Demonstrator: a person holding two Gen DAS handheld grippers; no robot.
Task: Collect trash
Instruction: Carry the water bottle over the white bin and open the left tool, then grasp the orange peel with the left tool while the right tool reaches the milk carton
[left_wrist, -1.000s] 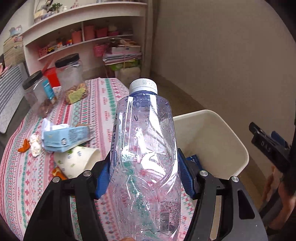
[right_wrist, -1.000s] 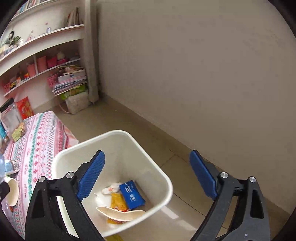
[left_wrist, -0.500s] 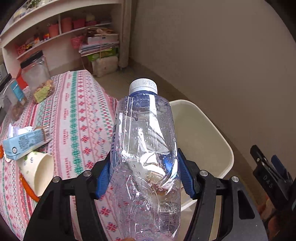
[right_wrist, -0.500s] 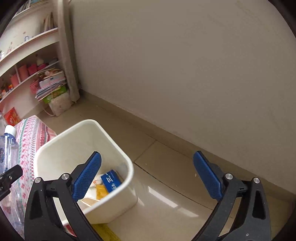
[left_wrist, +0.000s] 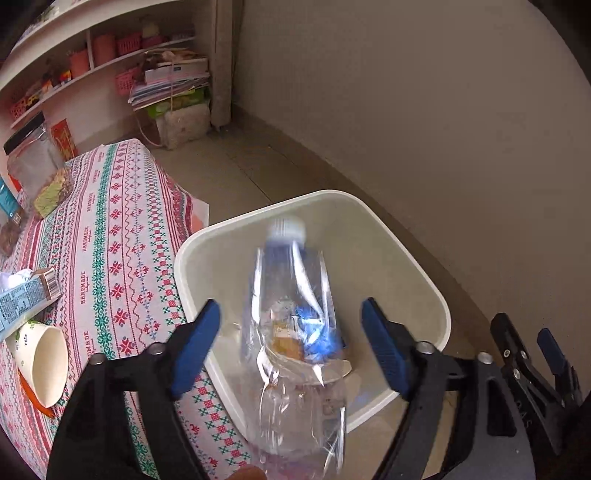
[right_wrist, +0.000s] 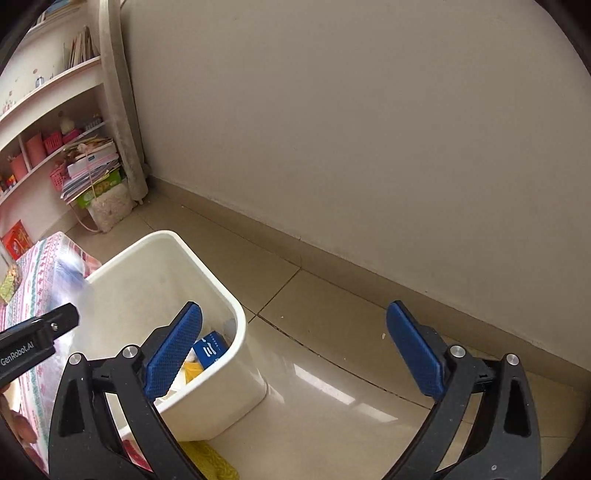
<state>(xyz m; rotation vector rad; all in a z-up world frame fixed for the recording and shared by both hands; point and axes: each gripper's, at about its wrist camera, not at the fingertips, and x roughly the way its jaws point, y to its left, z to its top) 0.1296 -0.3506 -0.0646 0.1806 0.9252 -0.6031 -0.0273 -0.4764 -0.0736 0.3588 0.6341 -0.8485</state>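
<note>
Now the left claw (left_wrist: 290, 349) has just been opening, and its blue pads stand apart from the clear plastic water bottle (left_wrist: 291, 332) between them. The bottle looks blurry, cap pointing away, over the white trash bin (left_wrist: 424, 280). The bin sits on the floor, just beside the desk (left_wrist: 110, 229) with its patterned cloth. A blue packet (right_wrist: 210, 349) lies inside the bin. The right claw (right_wrist: 295, 347) is wide open and holds nothing, beside the bin. A paper cup (left_wrist: 40, 362) lies on the desk.
</note>
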